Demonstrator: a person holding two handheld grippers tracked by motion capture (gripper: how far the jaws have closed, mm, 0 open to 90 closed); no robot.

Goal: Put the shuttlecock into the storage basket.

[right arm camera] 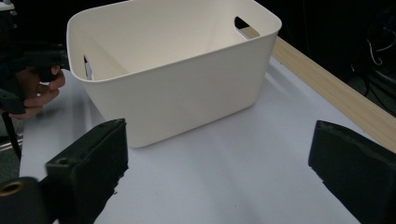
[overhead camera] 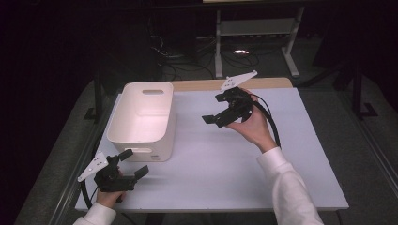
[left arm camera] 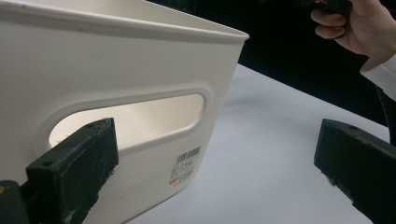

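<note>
A white plastic bin (overhead camera: 143, 119) with cut-out handles stands on the left part of the white table (overhead camera: 225, 173); its inside looks empty. My left gripper (overhead camera: 134, 163) is at the table's near left corner, just before the bin's near end wall (left arm camera: 116, 60). It is open, one jaw in front of the handle slot and nothing between the jaws. My right gripper (overhead camera: 215, 108) is held in a hand above the table's middle, right of the bin (right arm camera: 187, 88), pointing at its long side. Its jaws stand wide open and hold nothing.
A wooden strip (overhead camera: 202, 85) runs along the table's far edge. Beyond it, a metal stand (overhead camera: 256, 28) and cables lie on the dark floor. In the right gripper view, the other hand (right arm camera: 32, 91) is left of the bin.
</note>
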